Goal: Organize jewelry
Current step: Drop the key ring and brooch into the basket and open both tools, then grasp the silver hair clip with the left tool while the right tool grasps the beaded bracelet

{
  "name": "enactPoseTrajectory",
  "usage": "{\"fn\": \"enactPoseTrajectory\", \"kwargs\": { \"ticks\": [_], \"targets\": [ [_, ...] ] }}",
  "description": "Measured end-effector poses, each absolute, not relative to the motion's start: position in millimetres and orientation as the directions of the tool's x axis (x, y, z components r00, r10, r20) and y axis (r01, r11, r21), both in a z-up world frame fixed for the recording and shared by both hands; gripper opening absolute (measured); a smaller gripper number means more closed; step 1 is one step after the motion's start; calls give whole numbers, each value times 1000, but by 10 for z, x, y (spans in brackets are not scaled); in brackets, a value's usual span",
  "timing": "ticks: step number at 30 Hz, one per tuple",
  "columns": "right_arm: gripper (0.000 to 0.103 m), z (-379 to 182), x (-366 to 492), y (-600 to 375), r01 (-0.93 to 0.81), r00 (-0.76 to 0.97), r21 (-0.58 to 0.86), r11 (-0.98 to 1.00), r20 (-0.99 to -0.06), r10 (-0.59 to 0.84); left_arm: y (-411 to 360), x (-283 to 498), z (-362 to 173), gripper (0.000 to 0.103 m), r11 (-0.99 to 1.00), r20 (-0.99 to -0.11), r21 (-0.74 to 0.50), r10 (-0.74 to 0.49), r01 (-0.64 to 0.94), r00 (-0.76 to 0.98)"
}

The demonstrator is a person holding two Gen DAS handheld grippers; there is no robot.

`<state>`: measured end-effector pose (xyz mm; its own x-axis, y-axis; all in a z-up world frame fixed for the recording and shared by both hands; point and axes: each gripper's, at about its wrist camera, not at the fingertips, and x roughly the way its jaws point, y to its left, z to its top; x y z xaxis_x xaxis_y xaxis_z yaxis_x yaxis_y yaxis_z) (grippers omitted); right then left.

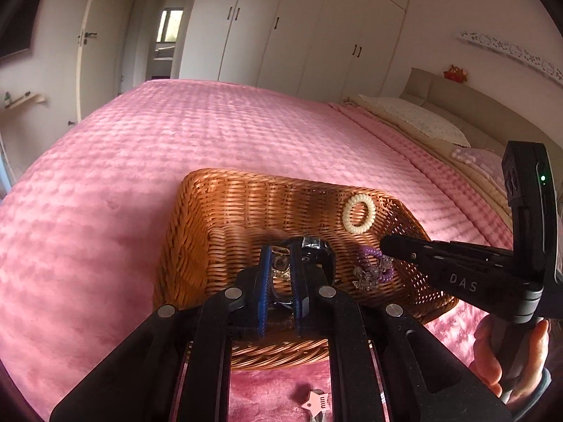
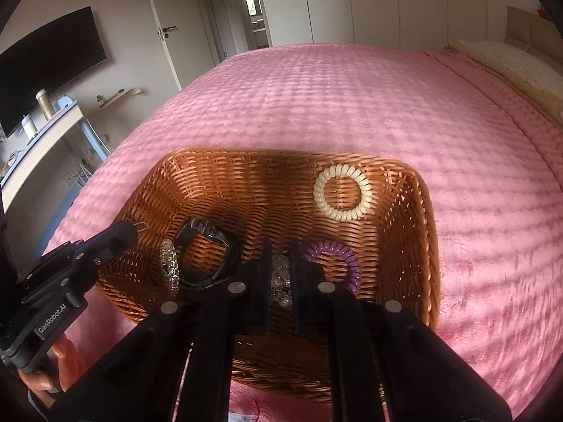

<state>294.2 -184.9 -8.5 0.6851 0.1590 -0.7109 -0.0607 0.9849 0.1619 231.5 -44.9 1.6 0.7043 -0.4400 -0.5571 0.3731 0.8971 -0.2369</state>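
A wicker basket [image 1: 246,179] [image 2: 281,154] sits on the pink bed. In it lie a cream spiral hair tie [image 1: 359,212] [image 2: 343,191], a purple spiral tie [image 1: 373,263] [image 2: 337,256], a clear crystal piece [image 1: 369,276] [image 2: 281,281], a black watch [image 2: 207,246] [image 1: 313,246] and a clear spiral tie [image 2: 169,263]. My left gripper [image 1: 281,251] [image 2: 128,230] is shut over the basket's left side by the watch. A thin wire loop shows at its tip; I cannot tell if it is gripped. My right gripper [image 2: 280,246] [image 1: 385,242] is shut above the purple tie and crystal piece.
A pink star-shaped clip [image 1: 315,401] lies on the bedspread [image 1: 176,133] in front of the basket. Pillows [image 1: 422,119] are at the right, white wardrobes [image 1: 299,24] behind. A desk [image 2: 42,137] and a wall TV [image 2: 45,66] stand left of the bed. A hand [image 1: 510,351] holds each gripper.
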Motion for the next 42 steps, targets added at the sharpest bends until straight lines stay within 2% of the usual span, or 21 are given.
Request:
{"fn": "enactPoseTrajectory", "kwargs": {
  "ticks": [4, 5, 6, 7, 8, 9, 10, 17, 22, 30, 37, 42],
  "targets": [
    [8, -151, 2967, -1911, -49, 670, 203, 978, -720, 183, -426, 2330, -15, 11, 895, -567, -251, -445, 369, 694],
    [9, -151, 2963, -1927, -49, 667, 208, 977, -721, 187, -413, 2320, -17, 22, 890, -564, -261, -455, 373, 689],
    [13, -147, 2959, -1943, -46, 666, 205, 978, -723, 183, -401, 2298, -3, 28, 889, -559, -266, -458, 373, 691],
    [18, -126, 2923, -1956, -42, 668, 198, 979, -723, 175, -379, 2268, 18, 40, 889, -551, -268, -457, 370, 699],
    [29, -102, 2882, -1965, -42, 674, 194, 980, -719, 171, -352, 2230, 48, 44, 887, -539, -276, -463, 372, 704],
    [40, -71, 2829, -1975, -42, 682, 191, 981, -712, 168, -319, 2188, 86, 44, 881, -527, -288, -473, 375, 706],
    [42, -28, 2756, -1986, -42, 695, 185, 982, -701, 162, -277, 2135, 133, 44, 876, -515, -301, -482, 376, 709],
    [42, 265, 2064, -2137, -69, 759, 186, 980, -628, 173, -76, 1560, 410, 47, 854, -437, -326, -516, 406, 737],
    [42, 295, 1581, -2290, -59, 784, 186, 981, -599, 161, -25, 1140, 449, 48, 849, -424, -313, -526, 426, 737],
    [42, -226, 1334, -2431, 1, 723, 207, 978, -676, 142, 11, 861, 123, 48, 853, -487, -329, -521, 406, 701],
    [42, -583, 1391, -2431, 72, 684, 130, 989, -728, 46, -46, 855, -215, 48, 850, -560, -348, -526, 395, 640],
    [37, -681, 1398, -2482, 92, 682, 140, 986, -731, 40, -65, 956, -393, 46, 854, -604, -362, -520, 374, 604]
  ]
}}
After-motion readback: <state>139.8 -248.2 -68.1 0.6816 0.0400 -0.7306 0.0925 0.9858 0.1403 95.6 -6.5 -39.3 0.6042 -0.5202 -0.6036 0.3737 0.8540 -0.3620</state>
